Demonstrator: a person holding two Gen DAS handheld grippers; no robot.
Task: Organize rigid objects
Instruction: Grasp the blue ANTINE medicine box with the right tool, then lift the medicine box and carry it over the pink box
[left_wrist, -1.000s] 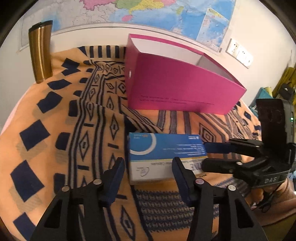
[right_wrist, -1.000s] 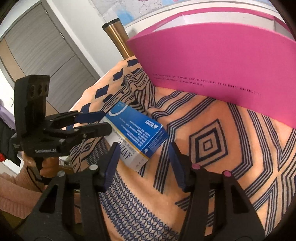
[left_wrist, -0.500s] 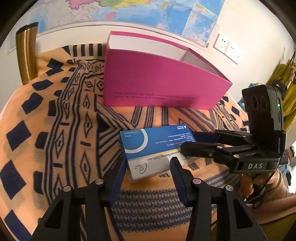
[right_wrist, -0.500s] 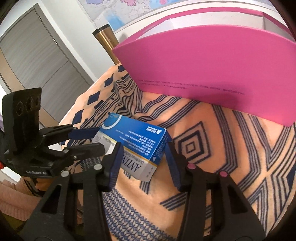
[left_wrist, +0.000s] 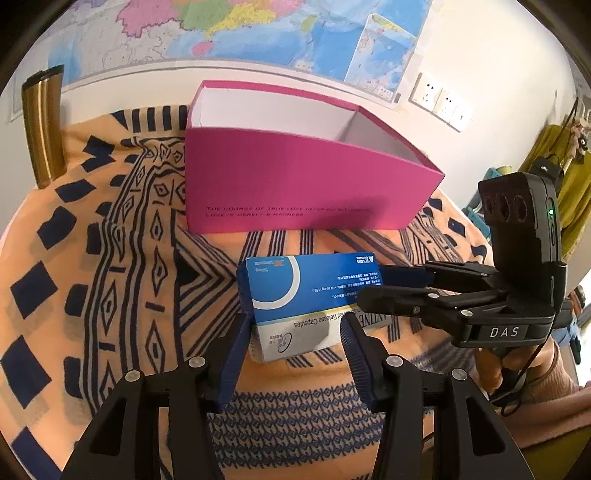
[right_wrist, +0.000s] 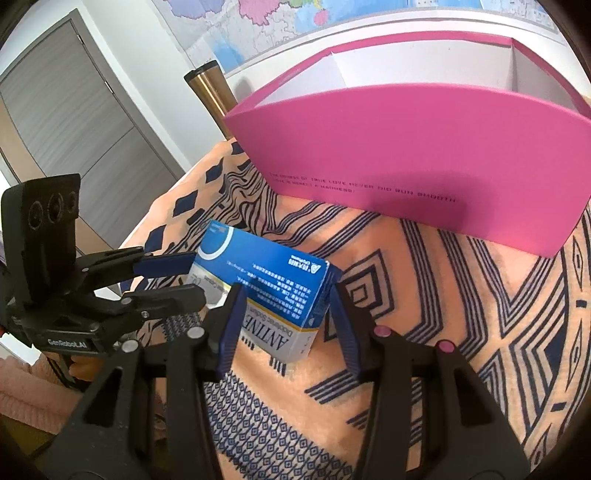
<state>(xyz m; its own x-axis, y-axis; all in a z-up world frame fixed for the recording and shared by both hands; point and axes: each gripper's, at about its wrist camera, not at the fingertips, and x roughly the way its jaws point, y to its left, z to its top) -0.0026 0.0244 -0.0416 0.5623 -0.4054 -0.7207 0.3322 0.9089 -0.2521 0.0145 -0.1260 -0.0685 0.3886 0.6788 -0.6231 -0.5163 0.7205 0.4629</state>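
Note:
A blue and white medicine box (left_wrist: 306, 295) is held tilted above the patterned cloth; it also shows in the right wrist view (right_wrist: 269, 288). My left gripper (left_wrist: 293, 332) has its blue fingers against the box's two sides at one end. My right gripper (right_wrist: 284, 299) closes around the other end; it shows from the side in the left wrist view (left_wrist: 373, 284). My left gripper shows at the left of the right wrist view (right_wrist: 188, 277). An open pink box (left_wrist: 295, 177) with a white inside stands behind on the cloth, and also shows in the right wrist view (right_wrist: 424, 158).
A gold tumbler (left_wrist: 42, 125) stands at the back left by the wall, also in the right wrist view (right_wrist: 210, 92). The orange and navy cloth (left_wrist: 110, 288) covers the table. A map hangs on the wall behind. A grey door (right_wrist: 74, 122) is at the left.
Both grippers have closed in on the medicine box and lifted it off the cloth. The pink box's open top has come further into view.

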